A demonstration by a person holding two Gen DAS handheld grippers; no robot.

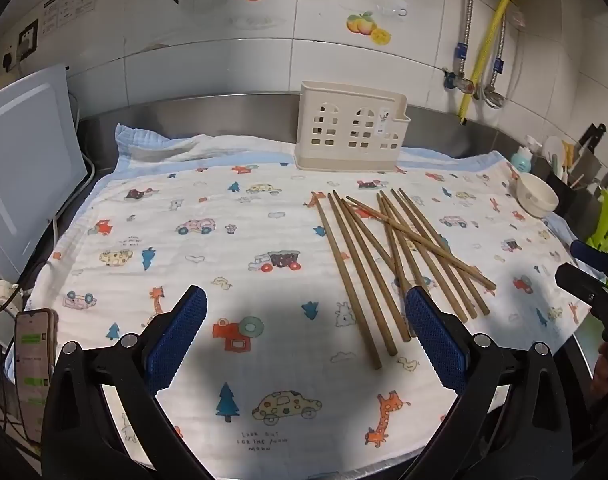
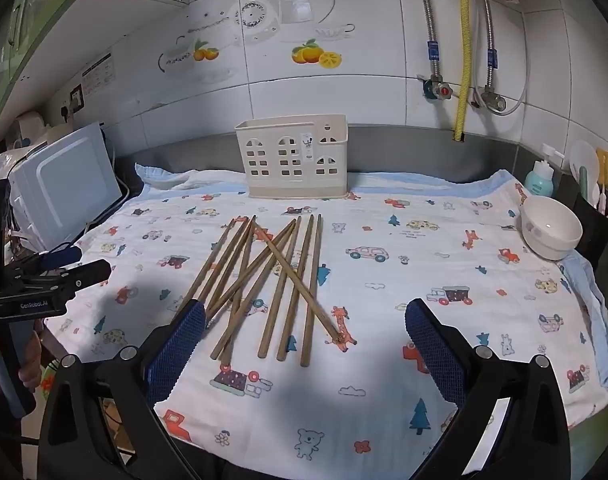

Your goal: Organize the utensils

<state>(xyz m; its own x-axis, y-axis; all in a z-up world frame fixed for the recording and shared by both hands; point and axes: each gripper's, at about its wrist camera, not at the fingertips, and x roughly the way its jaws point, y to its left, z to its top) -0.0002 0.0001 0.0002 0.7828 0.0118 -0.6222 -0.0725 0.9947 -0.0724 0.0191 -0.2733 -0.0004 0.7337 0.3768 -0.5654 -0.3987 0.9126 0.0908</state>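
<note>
Several brown wooden chopsticks [image 1: 388, 256] lie loosely crossed on a cartoon-print cloth [image 1: 207, 248]; they also show in the right wrist view [image 2: 271, 280]. A cream plastic utensil holder [image 1: 350, 128] with window cut-outs stands upright at the back, also seen in the right wrist view [image 2: 293, 156]. My left gripper [image 1: 306, 302] is open and empty, hovering over the cloth just left of the chopsticks' near ends. My right gripper [image 2: 304, 314] is open and empty above the chopsticks' near ends. Each gripper shows at the other view's edge, the right one [image 1: 592, 276] and the left one [image 2: 55, 276].
A white bowl [image 2: 550, 228] sits at the cloth's right edge. A white appliance [image 1: 23, 168] stands at the left. A phone [image 1: 33, 352] lies at the near left. A soap bottle [image 2: 540, 180] and a rack of utensils [image 2: 596, 184] are at the far right. Pipes run down the tiled wall [image 2: 462, 52].
</note>
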